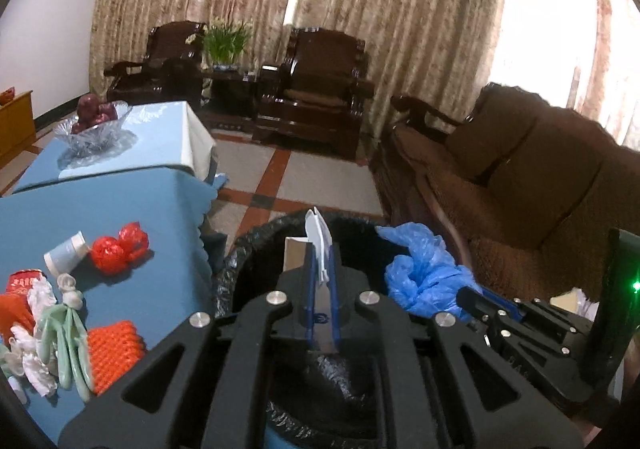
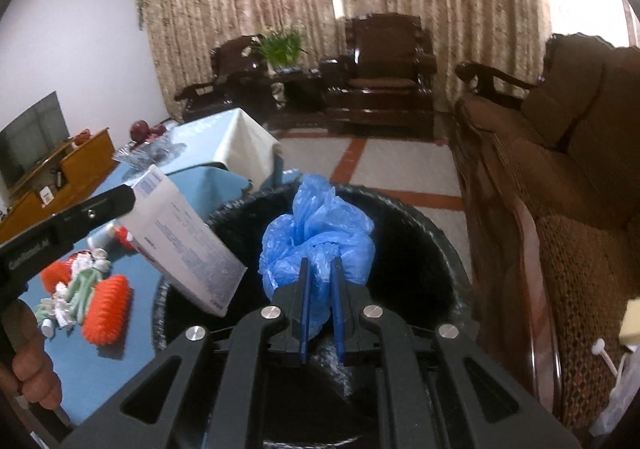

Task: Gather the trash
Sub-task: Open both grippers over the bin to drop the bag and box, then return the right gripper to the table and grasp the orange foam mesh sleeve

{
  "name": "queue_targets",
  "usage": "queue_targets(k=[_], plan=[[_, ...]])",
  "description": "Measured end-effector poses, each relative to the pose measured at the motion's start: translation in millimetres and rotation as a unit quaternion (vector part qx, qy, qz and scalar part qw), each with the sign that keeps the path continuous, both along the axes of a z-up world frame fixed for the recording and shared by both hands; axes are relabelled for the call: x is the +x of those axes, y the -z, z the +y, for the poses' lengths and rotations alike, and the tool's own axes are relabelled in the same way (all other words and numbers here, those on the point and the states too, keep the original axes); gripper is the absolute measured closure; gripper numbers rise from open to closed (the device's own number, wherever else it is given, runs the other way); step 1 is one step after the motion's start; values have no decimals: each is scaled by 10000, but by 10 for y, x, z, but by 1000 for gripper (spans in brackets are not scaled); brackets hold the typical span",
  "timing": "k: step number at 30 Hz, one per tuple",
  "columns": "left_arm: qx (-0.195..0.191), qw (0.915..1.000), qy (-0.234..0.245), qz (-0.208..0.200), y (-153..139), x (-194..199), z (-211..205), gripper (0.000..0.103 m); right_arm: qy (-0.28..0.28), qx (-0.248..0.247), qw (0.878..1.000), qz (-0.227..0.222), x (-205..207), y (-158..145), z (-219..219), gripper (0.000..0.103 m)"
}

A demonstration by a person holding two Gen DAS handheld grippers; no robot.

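Both loads hang directly over the mouth of the black-lined trash bin (image 2: 432,249): the left gripper (image 1: 322,269) pinches a flattened carton (image 2: 188,245), the right gripper (image 2: 320,289) a crumpled blue plastic bag (image 2: 316,233), so each need only drop straight down.

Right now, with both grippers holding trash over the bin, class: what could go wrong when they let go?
1. The flat box in the left gripper hangs over the near-table edge of the black-lined bin; released there, it might catch the rim and fall outside.
2. The crumpled blue bag in the right gripper is light and bulky, so it may cling to the fingers or drift off.
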State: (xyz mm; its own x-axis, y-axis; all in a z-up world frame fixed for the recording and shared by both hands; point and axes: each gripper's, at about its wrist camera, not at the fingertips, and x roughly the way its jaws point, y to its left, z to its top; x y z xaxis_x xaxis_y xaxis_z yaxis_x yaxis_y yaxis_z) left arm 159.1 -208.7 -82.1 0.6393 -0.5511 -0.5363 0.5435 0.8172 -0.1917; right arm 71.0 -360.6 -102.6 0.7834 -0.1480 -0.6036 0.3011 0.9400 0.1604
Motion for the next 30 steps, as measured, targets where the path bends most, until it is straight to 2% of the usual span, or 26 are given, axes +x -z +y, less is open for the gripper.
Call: queue_targets(k=[2, 3, 4, 8, 9, 11, 13, 14, 18, 21, 24, 30], plan=[[54, 9999, 36, 126, 93, 8, 58, 87, 95, 23, 9999, 74, -1, 77, -25, 87], [80, 9998, 28, 179, 129, 23, 67, 72, 106, 24, 9999, 89, -2, 92, -21, 82], [82, 9998, 7, 200, 156, 29, 109, 60, 128, 14, 9999, 111, -5, 113, -17, 72], [90, 9996, -112, 259, 166, 29, 271, 55, 135, -28, 9999, 79, -20, 115, 71, 47], [88, 9995, -193, 231, 153, 27, 348, 51, 120, -45, 9999, 51, -20, 105, 100, 41], [121, 9992, -370, 111, 109, -1, 481, 41, 116, -128, 9999, -12, -6, 61, 181, 23], [193, 9981, -592, -50, 71, -25, 664, 29, 51, -211, 9997, -110, 9, 9, 302, 16], [242, 9970, -719, -124, 60, -35, 769, 27, 2, -219, 9997, -144, 29, -17, 356, 12], [369, 9917, -1205, -242, 10, -58, 1236, 21, -308, -200, 9989, -291, 133, -113, 698, 8], [478, 9861, -1559, -325, -1, -104, 1597, 21, -681, -47, 9968, -425, 221, -157, 1017, 7], [665, 9758, -2038, -431, 13, -180, 2048, 21, -1145, 61, 9919, -536, 334, -181, 1394, 7], [915, 9578, -2706, -330, 121, -232, 2696, 21, -1842, 248, 9809, -570, 559, -93, 2056, 8]])
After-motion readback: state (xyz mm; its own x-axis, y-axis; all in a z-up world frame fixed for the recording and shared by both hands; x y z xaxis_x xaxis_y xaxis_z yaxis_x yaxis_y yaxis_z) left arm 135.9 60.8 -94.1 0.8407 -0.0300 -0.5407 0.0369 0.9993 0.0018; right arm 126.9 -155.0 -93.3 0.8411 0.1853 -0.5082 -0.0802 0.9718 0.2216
